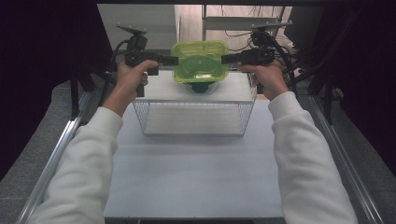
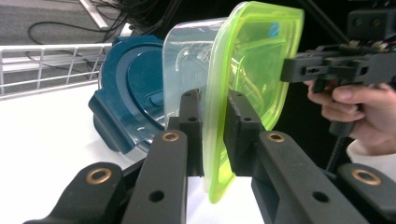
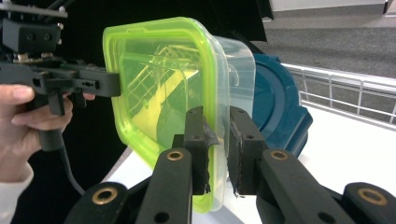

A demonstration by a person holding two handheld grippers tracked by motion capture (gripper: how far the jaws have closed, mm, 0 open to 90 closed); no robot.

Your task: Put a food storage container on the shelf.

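Note:
A clear plastic container with a lime-green lid (image 1: 200,61) hangs in the air at the far middle of the table, held from both sides. My left gripper (image 1: 175,59) is shut on the lid's left rim, its pads (image 2: 191,126) pressing the green edge (image 2: 212,140). Opposite it, my right gripper (image 1: 224,59) is shut on the right rim (image 3: 215,140). Just below and behind the container, a dark blue tub (image 1: 201,87) sits on a white raised surface (image 1: 163,88). The tub also appears in the gripper views (image 2: 126,98) (image 3: 275,107), where the container partly hides it.
A white wire basket (image 1: 194,116) stands in front of the raised surface, open at the top. The pale tabletop (image 1: 196,172) stretches toward the near edge between the person's white sleeves. Metal rails run along both sides, and cables hang at the back right.

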